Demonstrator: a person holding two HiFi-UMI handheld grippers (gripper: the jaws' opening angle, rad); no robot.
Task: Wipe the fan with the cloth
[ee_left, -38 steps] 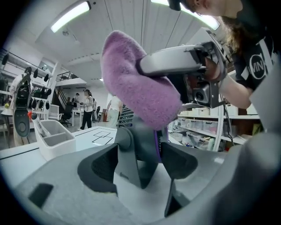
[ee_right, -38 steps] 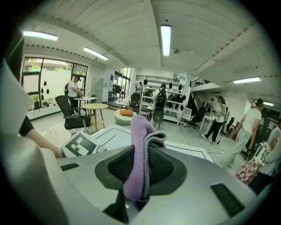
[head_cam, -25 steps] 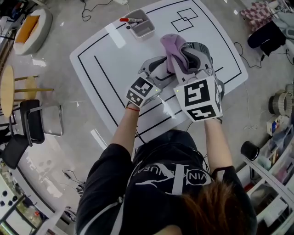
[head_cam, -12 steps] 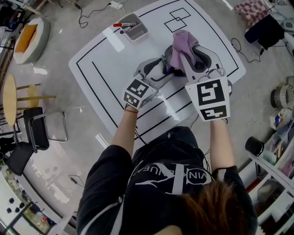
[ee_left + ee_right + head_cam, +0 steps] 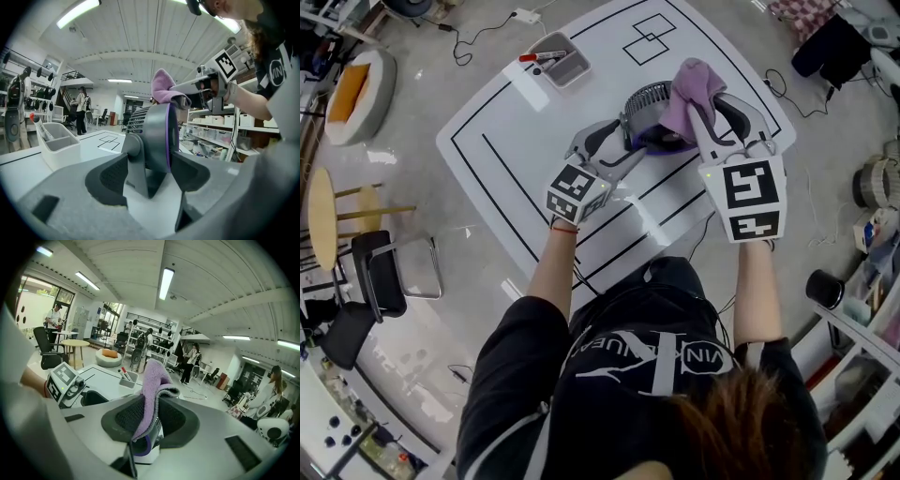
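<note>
With left tongs [image 5: 635, 139], clamps fan [image 5: 639, 114] by its stand [image 5: 140, 173], upright mid-tabletop [image 5: 516, 122], disc on edge, grille [image 5: 649, 94] facing 11 o'clock in head view. With right tongs [image 5: 703, 99], pinches purple cloth [image 5: 694, 81] at fan's 2 o'clock edge.

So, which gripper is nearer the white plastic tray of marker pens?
Left. The left gripper, clamping the small grey fan, is on its tray side; the right gripper, holding the purple cloth, is beyond the fan.

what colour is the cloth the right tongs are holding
Light purple; the cloth shows best in the right gripper view.
</note>
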